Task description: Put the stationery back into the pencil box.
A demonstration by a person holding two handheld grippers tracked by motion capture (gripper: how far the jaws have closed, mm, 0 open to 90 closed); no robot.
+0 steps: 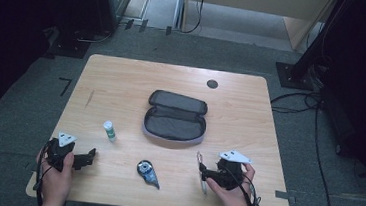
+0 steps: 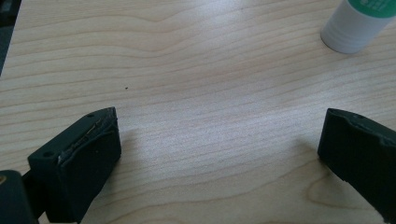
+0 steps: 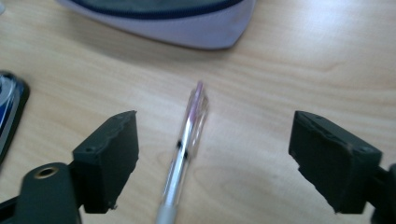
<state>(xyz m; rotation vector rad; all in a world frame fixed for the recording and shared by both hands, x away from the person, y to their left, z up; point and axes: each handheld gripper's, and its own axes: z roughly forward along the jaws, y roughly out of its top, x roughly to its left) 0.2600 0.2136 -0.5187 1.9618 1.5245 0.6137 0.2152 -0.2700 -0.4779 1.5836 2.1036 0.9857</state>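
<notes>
An open grey pencil case (image 1: 176, 116) lies in the middle of the wooden table (image 1: 123, 77), its lower edge (image 3: 187, 23) at the top of the right gripper view. A clear pen (image 3: 187, 144) lies on the wood between the jaws of my right gripper (image 3: 215, 158), which stands open around it, not touching. In the high view the pen (image 1: 201, 171) sits just left of that gripper (image 1: 205, 174). My left gripper (image 2: 217, 149) is open over bare wood at the front left (image 1: 91, 156). A white glue stick (image 1: 110, 130) with a green label lies ahead of it (image 2: 355, 23).
A blue and black correction tape dispenser (image 1: 148, 172) lies near the front edge between the grippers; its edge (image 3: 9, 116) is at the left of the right gripper view. A dark round cap (image 1: 212, 83) sits in the table near the far edge. Cables run on the floor at right.
</notes>
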